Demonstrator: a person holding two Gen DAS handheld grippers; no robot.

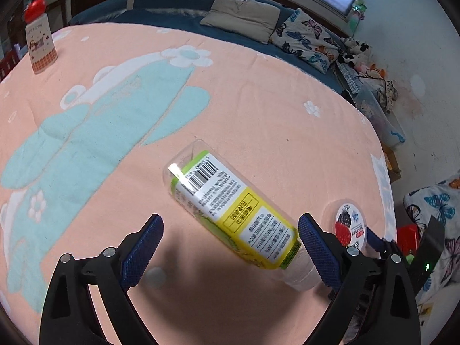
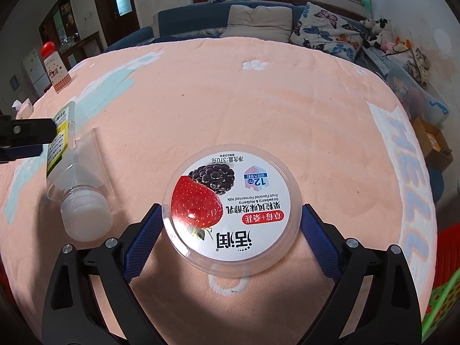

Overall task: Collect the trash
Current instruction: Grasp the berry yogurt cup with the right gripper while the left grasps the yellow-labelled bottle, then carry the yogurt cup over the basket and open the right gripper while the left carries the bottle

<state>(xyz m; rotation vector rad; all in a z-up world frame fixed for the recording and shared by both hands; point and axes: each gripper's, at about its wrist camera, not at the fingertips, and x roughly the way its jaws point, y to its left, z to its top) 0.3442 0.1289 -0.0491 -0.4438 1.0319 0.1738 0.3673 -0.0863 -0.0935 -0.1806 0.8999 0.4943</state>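
Note:
A clear bottle (image 1: 230, 207) with a yellow-green label lies on its side on the pink blanket (image 1: 258, 100). It sits between the fingers of my open left gripper (image 1: 231, 221), its neck end close to the right finger. In the right wrist view a round yogurt cup (image 2: 231, 207) with a strawberry lid sits on the blanket. My right gripper (image 2: 231, 211) is spread wide around it, a blue pad (image 2: 143, 238) beside the rim on each side. The bottle's white cap (image 2: 86, 215) lies left of the cup. The cup (image 1: 349, 224) also shows just right of the left gripper.
A white container with a red cap (image 1: 40, 46) stands at the blanket's far left. Behind are a blue sofa (image 2: 178, 20) with cushions (image 2: 258, 23) and soft toys. Right of the blanket's edge stand a clear storage bin (image 2: 417, 92), a cardboard box (image 2: 434, 143) and something red and green (image 2: 448, 273).

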